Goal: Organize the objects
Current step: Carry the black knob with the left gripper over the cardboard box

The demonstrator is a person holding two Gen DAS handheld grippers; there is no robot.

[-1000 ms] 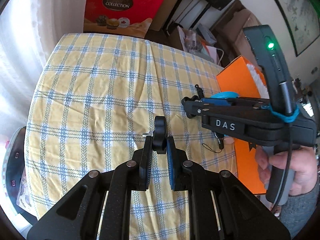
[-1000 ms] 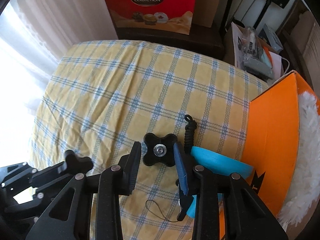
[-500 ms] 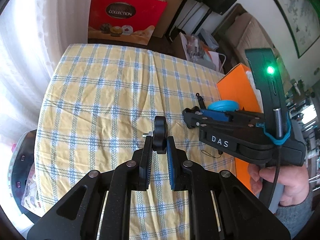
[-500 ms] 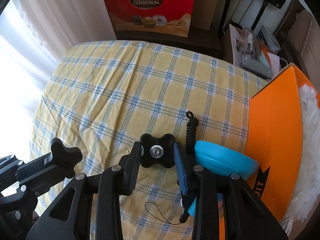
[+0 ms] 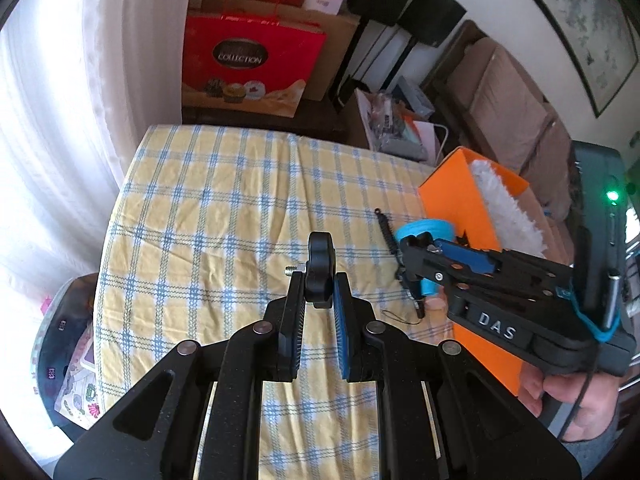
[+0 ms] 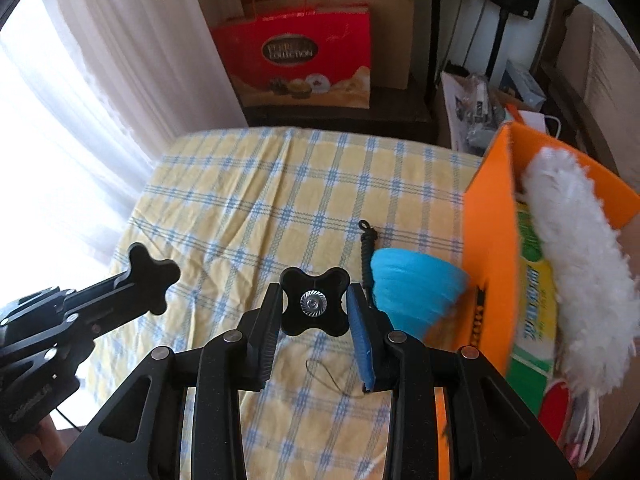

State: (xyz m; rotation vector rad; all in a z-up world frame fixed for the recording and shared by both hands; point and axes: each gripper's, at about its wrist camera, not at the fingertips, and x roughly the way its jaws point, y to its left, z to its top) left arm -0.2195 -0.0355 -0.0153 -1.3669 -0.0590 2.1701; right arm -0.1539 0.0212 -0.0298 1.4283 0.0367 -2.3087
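Knobs fill both tongs: left knob (image 5: 320, 270) edge-on (screw pointing left), right knob (image 6: 314, 301) face-on.

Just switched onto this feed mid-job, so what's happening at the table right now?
A person holds a gripper in each hand above the checked tablecloth. The left gripper is shut on a black knob with a threaded stud, held edge-on. The right gripper is shut on a second black knob, its metal insert facing the camera. The orange box at the right holds a white duster; a blue bowl sits beside it.
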